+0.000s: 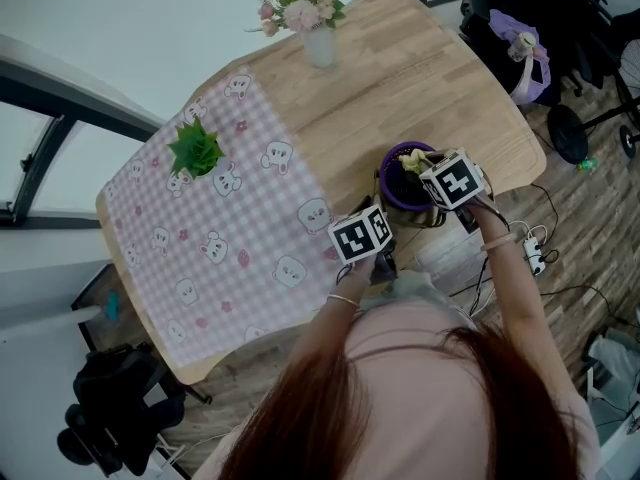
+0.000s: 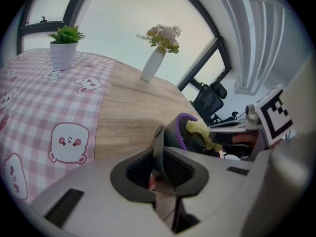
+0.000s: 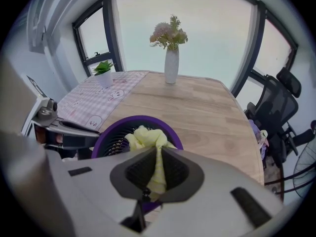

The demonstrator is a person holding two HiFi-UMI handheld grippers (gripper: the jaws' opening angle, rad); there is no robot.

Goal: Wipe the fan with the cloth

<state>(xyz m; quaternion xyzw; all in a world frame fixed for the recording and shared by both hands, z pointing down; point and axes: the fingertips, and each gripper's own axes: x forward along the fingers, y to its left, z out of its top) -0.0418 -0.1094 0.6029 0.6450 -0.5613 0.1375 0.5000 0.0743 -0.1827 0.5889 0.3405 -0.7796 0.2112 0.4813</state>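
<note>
The left gripper (image 2: 159, 154) has its jaws clamped on a thin dark-grey edge of the fan (image 3: 140, 118). Only the left gripper view shows this grip. From the head view it is hidden under that gripper's marker cube and the person's hand.

The right gripper (image 3: 157, 164) has its jaws closed on a yellow cloth (image 3: 145, 138). The right gripper view shows the cloth running up from between the pads into a bunch that lies on the fan's dark grille, inside the purple ring. The head view shows only a scrap of yellow on top of the fan.

The head view does give the fan's place. It stands on the bare wood of the table (image 1: 420, 78), near the edge closest to the person and just beside the pink checked tablecloth (image 1: 200, 218). The person's arms and hair cover the table edge below it.

Farther back, a small potted plant (image 1: 196, 150) stands on the tablecloth, and a white vase of flowers (image 1: 318, 33) stands on the wood at the far end. A black office chair (image 3: 279, 107) is off the table's right side.

Each cube carries black-and-white square markers, and the tablecloth is printed with small cartoon figures.
</note>
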